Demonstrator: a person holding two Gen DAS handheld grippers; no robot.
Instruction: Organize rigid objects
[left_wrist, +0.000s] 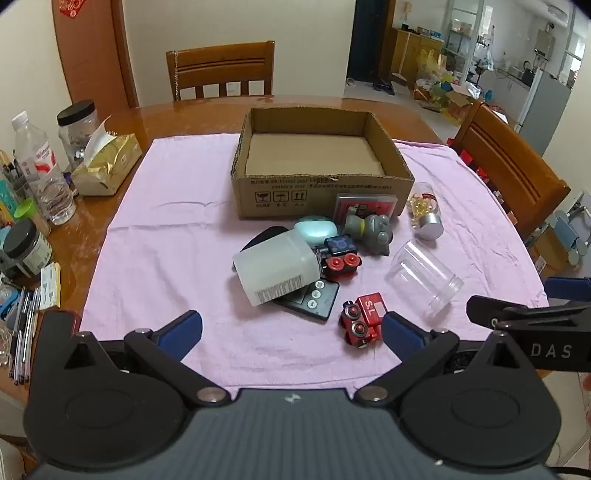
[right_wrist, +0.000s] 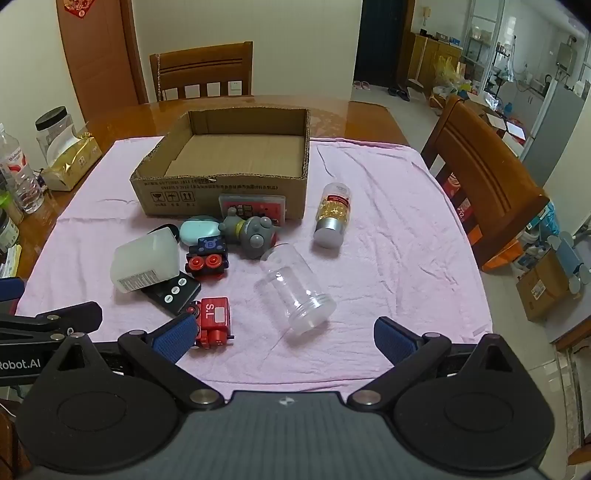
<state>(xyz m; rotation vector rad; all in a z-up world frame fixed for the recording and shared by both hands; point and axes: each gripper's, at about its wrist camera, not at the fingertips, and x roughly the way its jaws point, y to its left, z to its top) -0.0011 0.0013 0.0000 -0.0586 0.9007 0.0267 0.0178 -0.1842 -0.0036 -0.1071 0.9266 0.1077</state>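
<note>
An open, empty cardboard box (left_wrist: 321, 192) (right_wrist: 221, 192) sits on a pink cloth (left_wrist: 166, 236) (right_wrist: 388, 251). In front of it lie a white plastic bottle (left_wrist: 275, 267) (right_wrist: 146, 260), a black remote (left_wrist: 314, 301) (right_wrist: 173, 291), a red toy train (left_wrist: 364, 323) (right_wrist: 214, 323), a black-and-red toy block (left_wrist: 338, 258) (right_wrist: 207, 258), a teal case (left_wrist: 316, 229) (right_wrist: 197, 229), a grey figurine (left_wrist: 371, 230) (right_wrist: 251, 232), a red card case (left_wrist: 365, 206) (right_wrist: 253, 206), a clear jar (left_wrist: 424, 280) (right_wrist: 295, 288) and a pill bottle (left_wrist: 426, 210) (right_wrist: 332, 216). My left gripper (left_wrist: 291, 330) and right gripper (right_wrist: 284, 338) are open, empty, at the cloth's near edge.
At the table's left edge stand a gold tissue pack (left_wrist: 107, 168) (right_wrist: 70, 162), a water bottle (left_wrist: 40, 170), dark-lidded jars (left_wrist: 77, 127) and pens. Wooden chairs stand behind (left_wrist: 221, 72) and to the right (right_wrist: 484, 177) of the table.
</note>
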